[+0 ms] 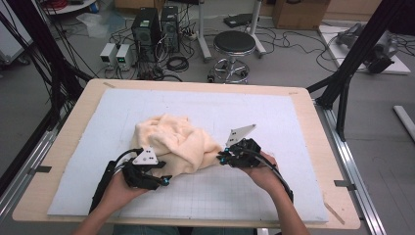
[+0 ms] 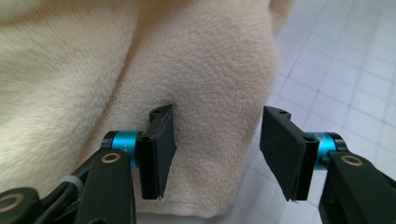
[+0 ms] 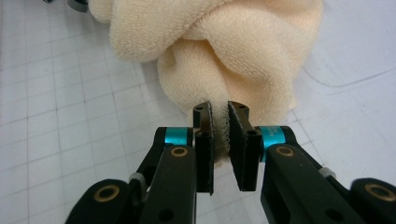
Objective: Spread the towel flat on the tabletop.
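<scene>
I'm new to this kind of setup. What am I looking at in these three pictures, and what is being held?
A person sits at a table holding a hand-operated two-jaw gripper in each hand. The high view looks down from above; the other two pictures come from cameras riding on each gripper, looking along its black jaws. On the white gridded mat lies a crumpled cream towel. The right gripper is shut on a fold of the towel at its edge. The left gripper is open, its jaws apart over another corner of the towel without pinching it.
</scene>
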The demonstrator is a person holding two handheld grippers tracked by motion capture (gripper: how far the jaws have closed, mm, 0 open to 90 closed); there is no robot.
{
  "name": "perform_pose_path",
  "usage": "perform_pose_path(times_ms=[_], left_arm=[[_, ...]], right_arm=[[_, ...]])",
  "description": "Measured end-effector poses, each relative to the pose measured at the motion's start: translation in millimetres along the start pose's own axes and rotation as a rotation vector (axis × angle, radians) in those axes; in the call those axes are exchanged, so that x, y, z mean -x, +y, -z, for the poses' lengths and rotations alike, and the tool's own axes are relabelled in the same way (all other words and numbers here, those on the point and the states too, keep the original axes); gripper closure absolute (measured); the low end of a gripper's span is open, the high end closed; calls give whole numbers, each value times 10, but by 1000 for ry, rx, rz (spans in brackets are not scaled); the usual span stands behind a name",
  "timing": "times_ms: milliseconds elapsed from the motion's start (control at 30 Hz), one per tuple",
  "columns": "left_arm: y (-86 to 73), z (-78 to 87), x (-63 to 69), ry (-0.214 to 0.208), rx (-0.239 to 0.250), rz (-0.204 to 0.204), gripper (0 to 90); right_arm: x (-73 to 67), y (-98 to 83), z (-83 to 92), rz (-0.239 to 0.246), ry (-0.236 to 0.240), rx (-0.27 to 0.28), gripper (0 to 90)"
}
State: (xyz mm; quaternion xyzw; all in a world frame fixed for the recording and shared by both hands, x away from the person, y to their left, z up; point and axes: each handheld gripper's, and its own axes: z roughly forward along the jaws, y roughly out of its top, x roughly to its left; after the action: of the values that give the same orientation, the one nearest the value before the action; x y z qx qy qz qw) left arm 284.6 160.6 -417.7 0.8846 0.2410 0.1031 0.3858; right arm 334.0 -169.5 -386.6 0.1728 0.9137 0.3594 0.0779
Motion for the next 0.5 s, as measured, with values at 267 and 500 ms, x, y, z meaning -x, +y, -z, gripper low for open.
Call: perform_pose_path(times_ms=[267, 500], left_arm=[[99, -109, -16, 22, -30, -37, 834], [263, -10, 48, -14, 29, -46, 838]], right_arm=[[24, -198, 87, -23, -11, -13, 826], [-54, -459, 427, -52, -54, -15, 829]])
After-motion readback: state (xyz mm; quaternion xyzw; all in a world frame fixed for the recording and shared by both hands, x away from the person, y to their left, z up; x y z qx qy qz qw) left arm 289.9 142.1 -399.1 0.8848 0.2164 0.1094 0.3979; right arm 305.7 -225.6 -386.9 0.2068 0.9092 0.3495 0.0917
